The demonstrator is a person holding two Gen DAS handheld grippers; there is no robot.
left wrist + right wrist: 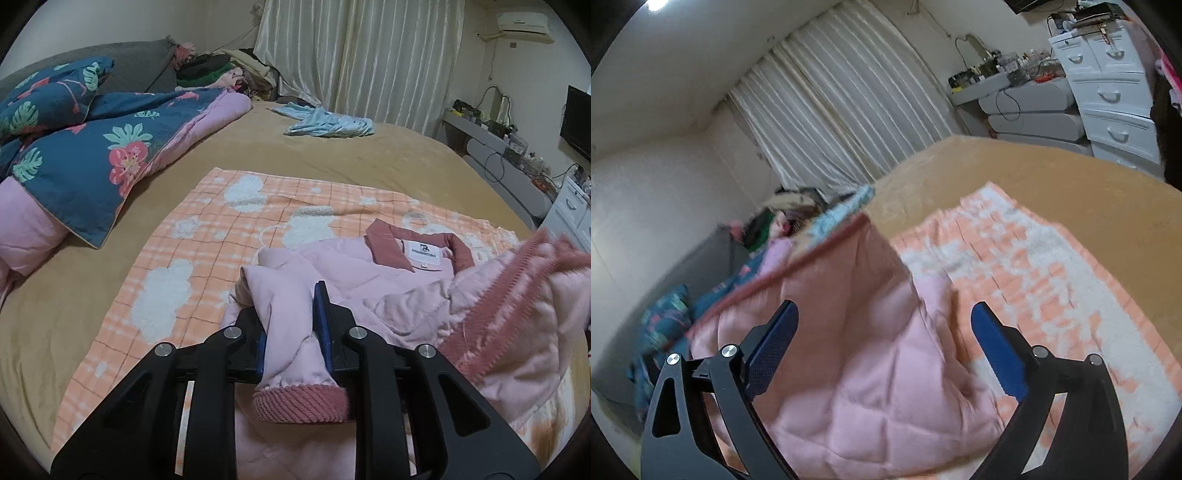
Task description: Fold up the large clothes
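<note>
A pink quilted jacket [388, 284] with a dark pink collar and cuffs lies on an orange checked blanket [207, 236] on the bed. My left gripper [291, 306] is shut on the jacket's sleeve [291, 332], just above its ribbed cuff [299, 404]. A lifted, blurred flap with a dark pink zipper edge [517, 302] hangs at the right. In the right wrist view my right gripper [882, 314] is open, its blue pads either side of the raised jacket front [879, 362], not gripping it.
A blue floral quilt [81, 147] with pink lining is heaped at the left of the tan bed [388, 158]. A light blue garment [328, 123] lies farther back. White drawers [1108, 85] and a cluttered grey shelf [1023, 96] stand beyond the bed's right edge.
</note>
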